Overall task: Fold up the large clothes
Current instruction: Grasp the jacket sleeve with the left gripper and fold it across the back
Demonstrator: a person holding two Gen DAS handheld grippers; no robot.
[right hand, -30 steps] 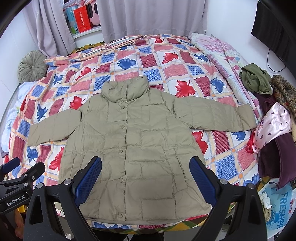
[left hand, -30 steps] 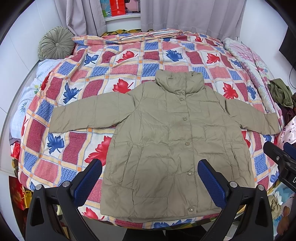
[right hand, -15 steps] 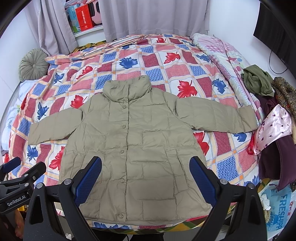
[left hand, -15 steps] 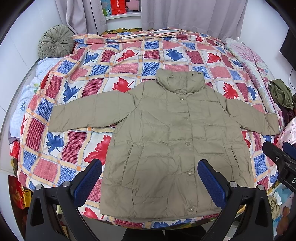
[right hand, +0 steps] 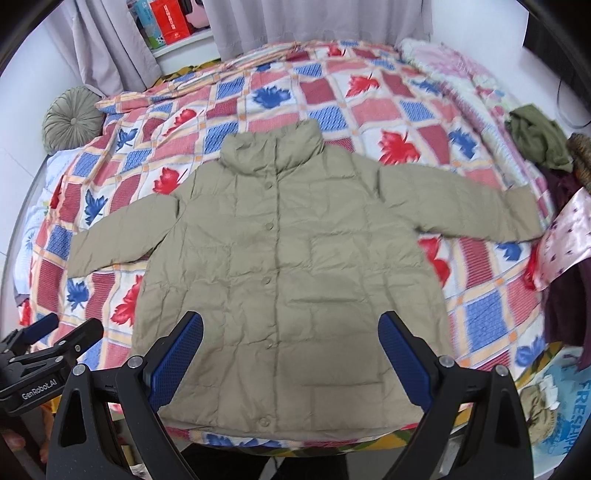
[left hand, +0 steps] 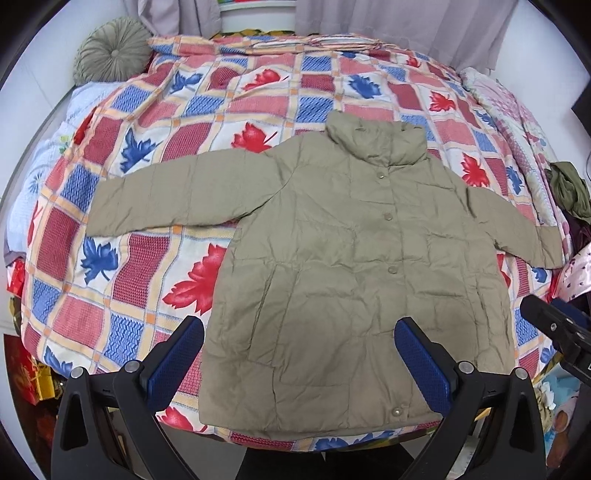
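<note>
A khaki padded jacket lies flat, front up and buttoned, on the bed, both sleeves spread out, collar at the far end. It also shows in the right wrist view. My left gripper is open and empty, held above the jacket's hem on its left part. My right gripper is open and empty above the hem near the middle. The right gripper's tip shows in the left wrist view; the left gripper shows in the right wrist view.
The bed has a quilt with red and blue leaves. A round green cushion lies at the far left. A pile of clothes sits at the bed's right edge. Curtains hang behind.
Both grippers have moved forward and lower towards the jacket, which looks larger now. The left view has shifted left. The jacket has not moved.
</note>
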